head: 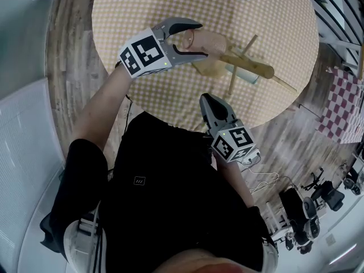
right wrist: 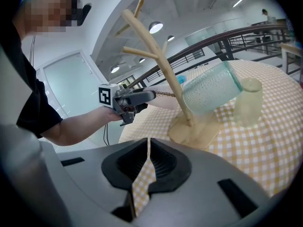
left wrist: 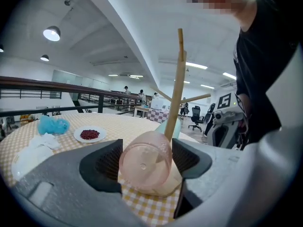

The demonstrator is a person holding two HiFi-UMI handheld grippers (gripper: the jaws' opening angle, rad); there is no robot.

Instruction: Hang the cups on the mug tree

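My left gripper (head: 199, 38) is shut on a pale pink cup (left wrist: 144, 167), lying on its side between the pads with its bottom toward the camera. The cup is held against the trunk of the wooden mug tree (left wrist: 176, 93), just above the tree's base (head: 211, 67). A teal cup (right wrist: 210, 93) hangs tilted on the tree. Beside the base a clear yellowish cup (right wrist: 248, 108) stands on the cloth. My right gripper (head: 206, 99) hovers at the table's near edge, shut with nothing in it (right wrist: 148, 155).
The round table (head: 131, 16) has a yellow checked cloth. At its far side are a plate of red bits (left wrist: 90, 135), a blue fluffy thing (left wrist: 53, 125) and a white cloth (left wrist: 35, 150). A red checked cloth (head: 335, 104) lies on the floor to the right.
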